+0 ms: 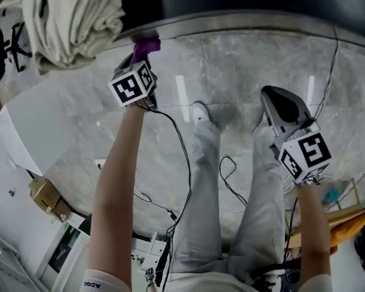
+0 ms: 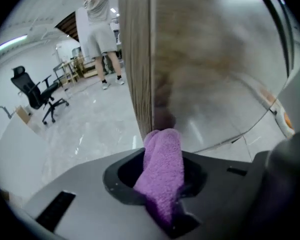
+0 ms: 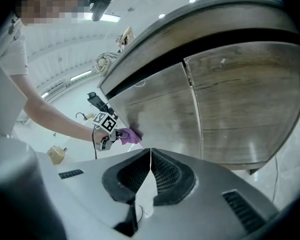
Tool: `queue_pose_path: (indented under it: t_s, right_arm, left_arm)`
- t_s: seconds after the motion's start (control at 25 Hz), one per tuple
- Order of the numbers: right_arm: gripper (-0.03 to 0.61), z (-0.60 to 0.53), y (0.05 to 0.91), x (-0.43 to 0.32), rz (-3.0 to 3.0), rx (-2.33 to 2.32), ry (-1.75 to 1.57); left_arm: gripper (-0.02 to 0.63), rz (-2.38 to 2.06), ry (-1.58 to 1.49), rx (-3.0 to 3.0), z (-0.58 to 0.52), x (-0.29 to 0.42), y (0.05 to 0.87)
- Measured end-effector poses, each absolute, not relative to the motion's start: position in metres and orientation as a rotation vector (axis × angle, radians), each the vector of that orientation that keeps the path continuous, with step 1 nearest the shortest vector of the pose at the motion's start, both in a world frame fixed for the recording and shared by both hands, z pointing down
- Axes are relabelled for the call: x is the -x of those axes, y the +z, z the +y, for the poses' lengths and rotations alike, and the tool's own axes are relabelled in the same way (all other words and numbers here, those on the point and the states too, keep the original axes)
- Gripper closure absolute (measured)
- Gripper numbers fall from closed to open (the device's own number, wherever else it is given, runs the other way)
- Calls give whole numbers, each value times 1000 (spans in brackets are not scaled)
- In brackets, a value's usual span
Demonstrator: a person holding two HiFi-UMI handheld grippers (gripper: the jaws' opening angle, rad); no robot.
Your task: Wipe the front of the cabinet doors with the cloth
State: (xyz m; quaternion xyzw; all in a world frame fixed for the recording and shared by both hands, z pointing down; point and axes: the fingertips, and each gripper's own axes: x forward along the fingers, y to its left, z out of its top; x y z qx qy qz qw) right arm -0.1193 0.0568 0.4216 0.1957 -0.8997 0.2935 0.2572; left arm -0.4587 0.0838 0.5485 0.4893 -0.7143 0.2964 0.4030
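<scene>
My left gripper (image 1: 141,52) is shut on a purple cloth (image 2: 162,171), whose tip presses against the wood-grain cabinet door (image 2: 200,59) near its left edge. In the right gripper view the same cloth (image 3: 129,136) touches the left door (image 3: 155,109), low on its left side. A second door (image 3: 245,99) lies to the right of a thin seam. My right gripper (image 3: 150,151) is shut with nothing between its jaws and hangs back from the doors, over the floor (image 1: 231,72).
A bundle of pale fabric (image 1: 73,17) lies on the cabinet top. Cables (image 1: 182,157) trail over the glossy marble floor. A person (image 2: 97,31) stands in the distance, and an office chair (image 2: 35,94) sits off to the left. A cardboard box (image 1: 47,198) stands near a white desk.
</scene>
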Motion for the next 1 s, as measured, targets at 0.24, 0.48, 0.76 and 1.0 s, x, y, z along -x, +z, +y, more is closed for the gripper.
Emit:
queue_pose_path:
  t_s: [0.24,0.48,0.76,1.0]
  right_arm:
    - [551,59,361,118,-2482,-470,709]
    - [551,40,284,99,-2561,-582,626]
    - [552,46,173,89,-2657,-538,555]
    - [552,66,54,60,-2771,-655,466]
  left_arm:
    - [522,-1903,816,-1414,67,445,449]
    - [522,-2008,798,-1531,64,440,349]
    - [522,-2089,542,-1569,75,426,270]
    - [522,-2120,397,-1709,134,367,168]
